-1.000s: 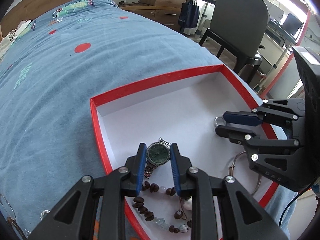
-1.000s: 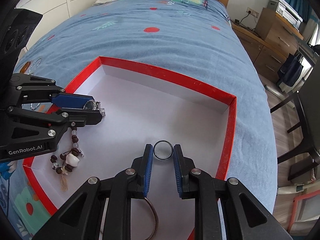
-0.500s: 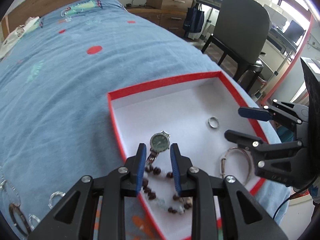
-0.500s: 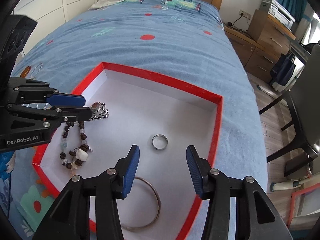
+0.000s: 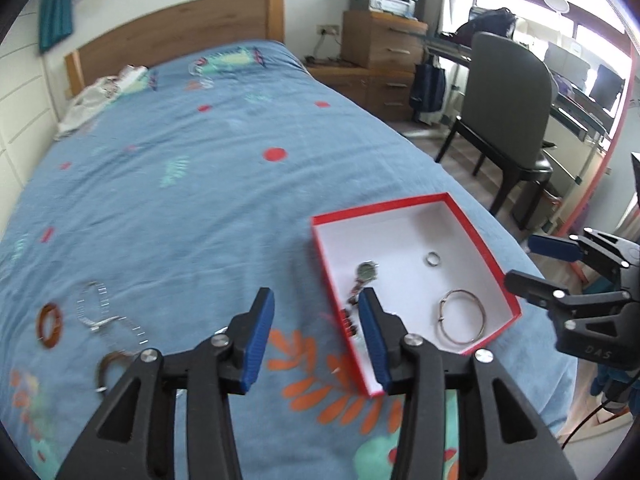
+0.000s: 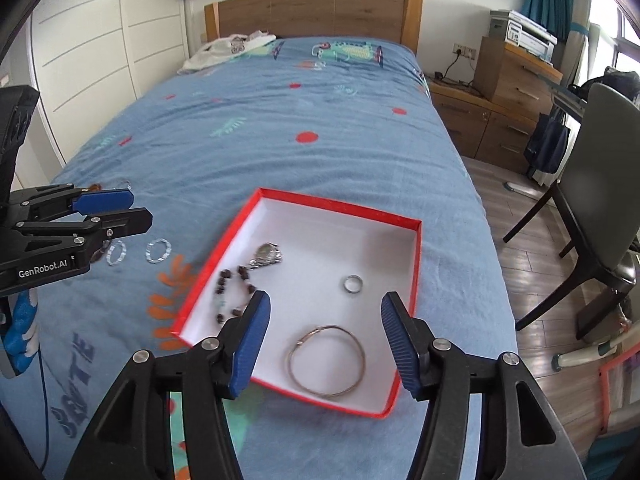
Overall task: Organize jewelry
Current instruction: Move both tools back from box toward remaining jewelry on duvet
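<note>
A red-rimmed white box [image 6: 340, 204] lies on the blue bedspread. Inside it are a green-faced watch [image 6: 267, 256], a dark bead bracelet [image 6: 234, 288], a silver ring [image 6: 353, 283] and a thin metal bangle [image 6: 326, 360]. My right gripper [image 6: 326, 308] hovers above the box's near edge; its jaws are opening with nothing between them. My left gripper [image 5: 316, 304] hangs over the bedspread at the box's [image 5: 380, 206] left side, its jaws also opening and empty. In the left wrist view the watch [image 5: 367, 271] and ring [image 5: 433, 258] lie untouched.
Loose jewelry lies on the bed left of the box: an amber ring [image 5: 50, 324], a silver chain bracelet [image 5: 96, 308], a brown bangle [image 5: 110, 366] and two crystal bracelets [image 6: 159, 250]. A grey chair [image 5: 508, 120] and wooden drawers [image 5: 380, 52] stand beside the bed.
Both grippers let go and rose back from the box. The left released the watch, the right released the ring; both pieces stay in the box. Both sets of jaws spread wider.
</note>
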{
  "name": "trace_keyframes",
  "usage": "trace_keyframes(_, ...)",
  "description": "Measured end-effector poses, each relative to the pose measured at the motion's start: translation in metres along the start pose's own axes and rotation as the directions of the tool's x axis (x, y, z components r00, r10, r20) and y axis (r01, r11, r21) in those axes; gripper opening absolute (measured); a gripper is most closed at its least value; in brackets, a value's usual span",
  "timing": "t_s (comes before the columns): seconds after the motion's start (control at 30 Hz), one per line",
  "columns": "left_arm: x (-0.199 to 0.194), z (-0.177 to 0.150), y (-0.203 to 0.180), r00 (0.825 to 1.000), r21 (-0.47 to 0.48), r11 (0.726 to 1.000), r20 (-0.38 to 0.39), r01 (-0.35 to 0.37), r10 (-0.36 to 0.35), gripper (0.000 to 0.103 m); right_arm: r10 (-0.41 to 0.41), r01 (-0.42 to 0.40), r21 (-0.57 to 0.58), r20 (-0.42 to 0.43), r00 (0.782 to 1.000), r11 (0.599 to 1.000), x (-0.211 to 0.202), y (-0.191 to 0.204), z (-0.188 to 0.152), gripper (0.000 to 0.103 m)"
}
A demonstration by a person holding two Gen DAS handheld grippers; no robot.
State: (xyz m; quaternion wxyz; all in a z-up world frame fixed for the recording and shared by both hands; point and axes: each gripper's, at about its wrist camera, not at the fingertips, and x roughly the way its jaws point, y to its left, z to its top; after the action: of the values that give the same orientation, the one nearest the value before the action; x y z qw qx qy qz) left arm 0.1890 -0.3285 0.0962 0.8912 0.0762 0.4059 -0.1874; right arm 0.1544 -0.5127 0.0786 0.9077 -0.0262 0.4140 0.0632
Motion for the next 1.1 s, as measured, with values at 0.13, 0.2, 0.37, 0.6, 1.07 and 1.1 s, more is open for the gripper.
trace_keyframes(0.13,-0.029,-0.012,0.016,0.999,-0.014,0.999,0.021,-0.036,0.037,0.044,0.022,-0.022,0.003,0.029,0.999,1.0,-0.02,0.019,-0.002,0.059)
trace_keyframes(0.2,-0.043,-0.021,0.026,0.998,-0.021,0.999,0.029,-0.05,0.05,0.044,0.031,-0.031,0.001,0.042,0.999,1.0,-0.029,0.031,-0.004,0.059)
trace_keyframes(0.37,-0.069,-0.039,0.049,0.996,-0.036,0.996,0.041,-0.081,0.082,0.044,0.054,-0.053,-0.006,0.066,0.996,0.999,-0.048,0.059,-0.008,0.059)
trace_keyframes(0.6,-0.109,-0.069,0.102,0.99,-0.097,0.988,0.06,-0.122,0.128,0.045,0.083,-0.08,-0.03,0.099,0.992,0.996,-0.067,0.096,-0.01,0.059)
trace_keyframes(1.07,-0.163,-0.133,0.257,0.951,-0.262,0.92,0.027,-0.291,0.309,0.048,0.161,-0.154,-0.088,0.085,0.983,0.984,-0.058,0.168,-0.005,0.059)
trace_keyframes(1.1,-0.162,-0.137,0.262,0.951,-0.271,0.917,0.021,-0.292,0.309,0.048,0.168,-0.161,-0.091,0.078,0.983,0.983,-0.055,0.173,-0.005,0.059)
